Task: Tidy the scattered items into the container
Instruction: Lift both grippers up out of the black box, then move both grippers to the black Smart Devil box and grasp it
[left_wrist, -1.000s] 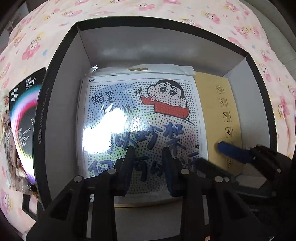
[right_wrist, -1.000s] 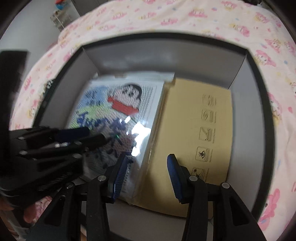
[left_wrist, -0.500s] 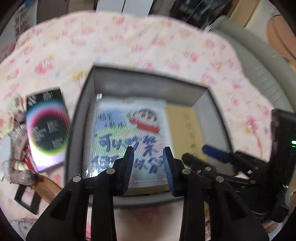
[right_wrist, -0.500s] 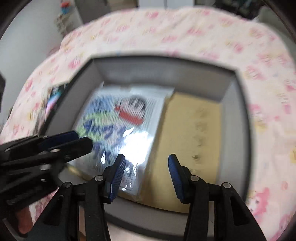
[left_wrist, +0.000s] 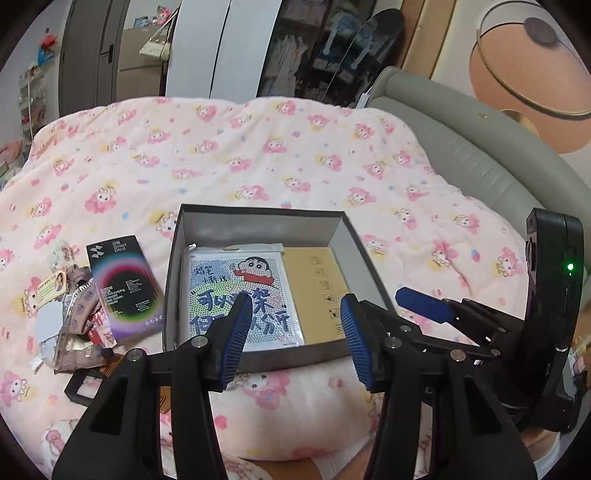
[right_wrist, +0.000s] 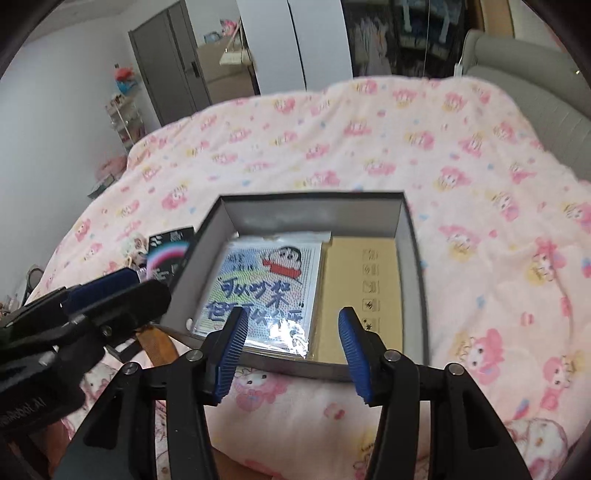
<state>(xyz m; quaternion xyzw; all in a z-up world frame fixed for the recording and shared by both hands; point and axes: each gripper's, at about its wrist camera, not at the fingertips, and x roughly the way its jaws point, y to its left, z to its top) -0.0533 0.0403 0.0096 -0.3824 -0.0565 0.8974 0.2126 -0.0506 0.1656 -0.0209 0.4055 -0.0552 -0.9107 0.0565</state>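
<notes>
A grey open box (left_wrist: 258, 218) (right_wrist: 413, 258) sits on the pink bedspread. Inside lie a glossy cartoon packet (left_wrist: 240, 291) (right_wrist: 266, 280) on the left and a tan flat carton (left_wrist: 321, 284) (right_wrist: 362, 288) on the right. Left of the box lie a black rainbow-print packet (left_wrist: 123, 288) (right_wrist: 168, 251), a heap of small wrapped items (left_wrist: 70, 317), a wooden comb (left_wrist: 110, 363) and a black frame (left_wrist: 77, 387). My left gripper (left_wrist: 293, 341) hangs above the box's near edge, jaws opening, nothing between them. My right gripper (right_wrist: 290, 352) hovers likewise, jaws opening and empty.
The bed is covered by a pink cartoon-print quilt (left_wrist: 258, 155). A grey padded headboard (left_wrist: 461, 147) curves along the right. Wardrobes and a door stand beyond the bed. The right gripper (left_wrist: 424, 299) shows in the left wrist view, the left gripper (right_wrist: 110, 284) in the right wrist view.
Both grippers have risen and pulled back from inside the box, so the whole box and bed now show. Both pairs of jaws have spread wider.
</notes>
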